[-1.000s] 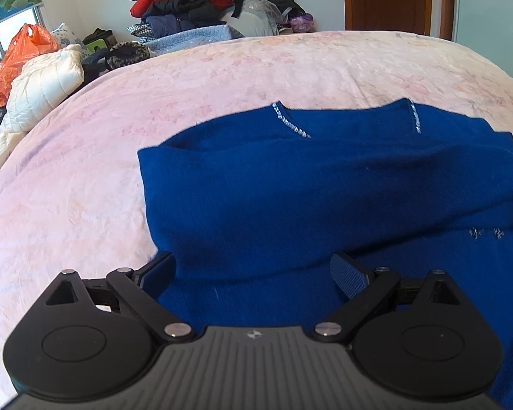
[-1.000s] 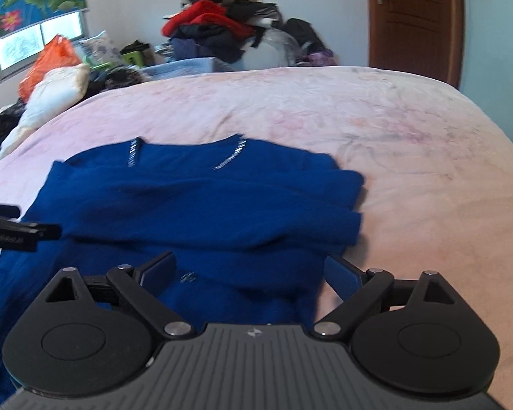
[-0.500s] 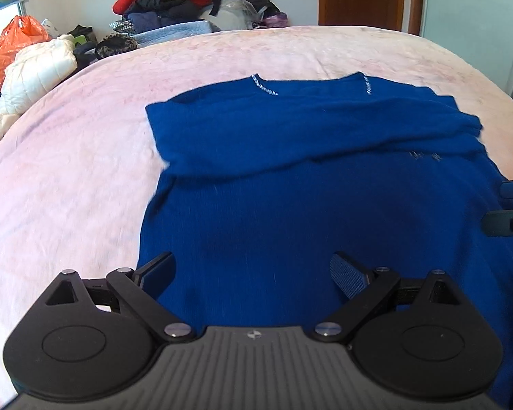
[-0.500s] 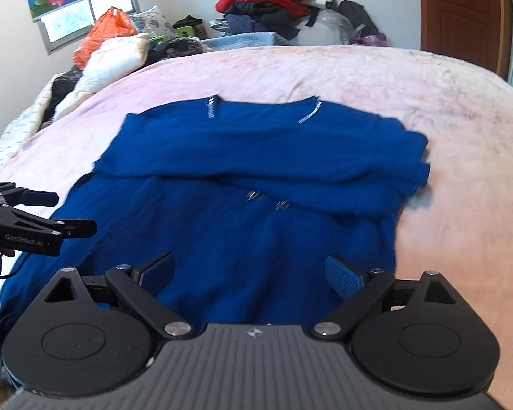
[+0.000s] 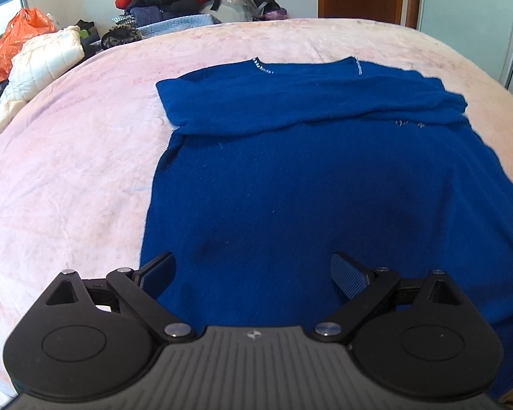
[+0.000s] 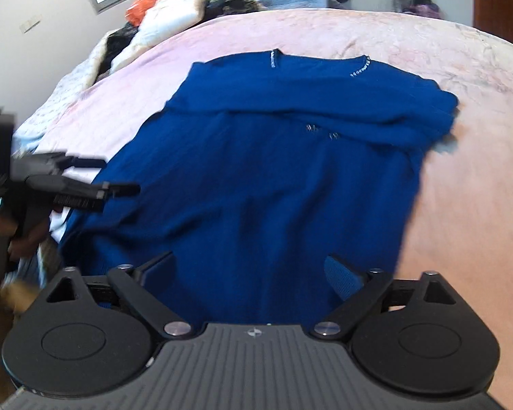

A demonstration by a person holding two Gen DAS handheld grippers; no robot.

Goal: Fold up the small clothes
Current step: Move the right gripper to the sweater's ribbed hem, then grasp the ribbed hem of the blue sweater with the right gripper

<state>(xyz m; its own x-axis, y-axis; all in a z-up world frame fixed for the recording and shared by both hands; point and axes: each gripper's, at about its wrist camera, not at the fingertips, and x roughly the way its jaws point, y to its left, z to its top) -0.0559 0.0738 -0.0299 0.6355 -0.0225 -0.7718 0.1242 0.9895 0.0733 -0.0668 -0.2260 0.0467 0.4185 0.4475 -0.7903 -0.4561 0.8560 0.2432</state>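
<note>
We hold the left gripper (image 5: 253,275) w/ jaws spread wide, nothing btwn them, at the frame's bottom over the blue sweater (image 5: 325,177). Right gripper (image 6: 249,273) likewise wide, its jaws having just closed a little, empty. Sweater lies flat mid-frame on the pink bedspread (image 5: 68,171); sleeves already folded across the top, so approx 1 body fold seems left.

I see a bed (image 5: 85,157) under a pale pink sheet. A blue sweater (image 5: 325,177) lies flat on it, neckline toward twelve o'clock, sleeves folded across its chest. At ten o'clock a white quilted jacket (image 5: 41,61) rests on the bed's edge.
</note>
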